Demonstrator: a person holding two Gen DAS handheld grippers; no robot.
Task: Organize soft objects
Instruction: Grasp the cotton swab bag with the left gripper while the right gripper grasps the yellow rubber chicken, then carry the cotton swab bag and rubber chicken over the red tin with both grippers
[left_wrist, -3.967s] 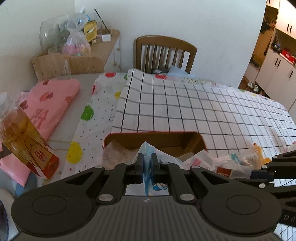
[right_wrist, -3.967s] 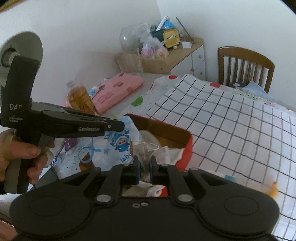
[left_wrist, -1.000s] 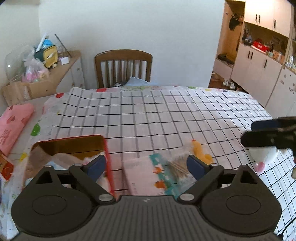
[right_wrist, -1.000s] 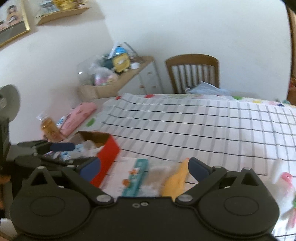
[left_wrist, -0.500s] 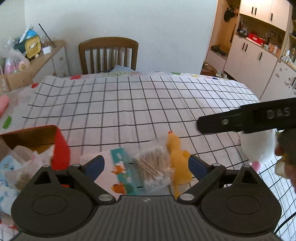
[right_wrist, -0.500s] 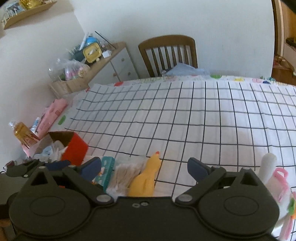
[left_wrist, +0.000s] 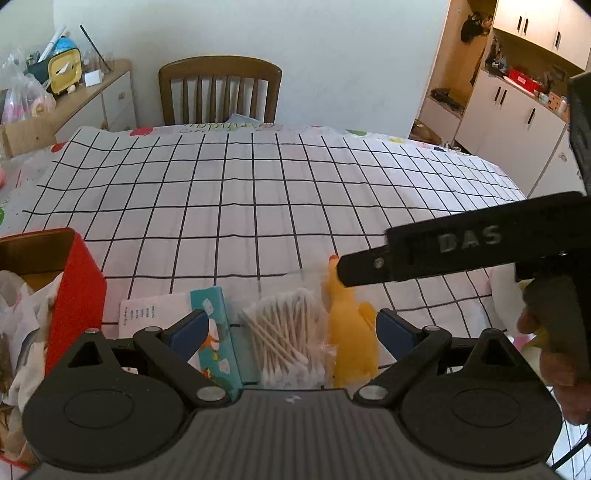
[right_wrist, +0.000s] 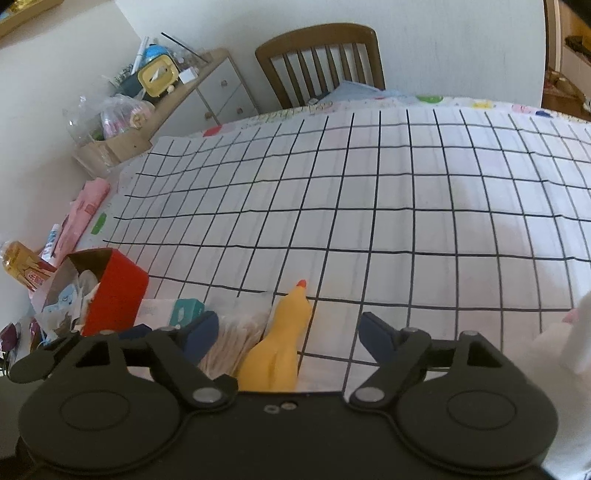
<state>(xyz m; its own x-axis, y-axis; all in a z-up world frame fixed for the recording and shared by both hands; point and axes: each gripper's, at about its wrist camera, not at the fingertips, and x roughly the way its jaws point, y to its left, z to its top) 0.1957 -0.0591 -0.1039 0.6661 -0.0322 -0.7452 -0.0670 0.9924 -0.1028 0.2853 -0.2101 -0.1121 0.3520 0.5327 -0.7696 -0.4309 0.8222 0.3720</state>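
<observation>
A yellow rubber chicken (right_wrist: 286, 328) lies on the checked tablecloth (right_wrist: 406, 206), beside a clear bag of cotton swabs (left_wrist: 284, 332) and a teal tissue pack (left_wrist: 218, 332). My right gripper (right_wrist: 290, 334) hangs just above the chicken. Its jaws are closing with the chicken's body between them, and the pads are clear of it. My left gripper (left_wrist: 291, 328) is open and spans the pack, the swabs and the chicken without touching any. At the left stands a red box (left_wrist: 75, 288) stuffed with soft packets.
A white plush toy (right_wrist: 565, 350) sits at the right edge. A wooden chair (left_wrist: 219, 88) stands behind the table. A cluttered sideboard (left_wrist: 74, 92), a pink folded cloth (right_wrist: 88, 206) and a bottle (right_wrist: 22, 266) are at the left, with white cabinets (left_wrist: 517, 122) at the far right.
Both grippers have left the red box, moved right and sunk toward the chicken and swabs. The right gripper's jaws have narrowed around the chicken.
</observation>
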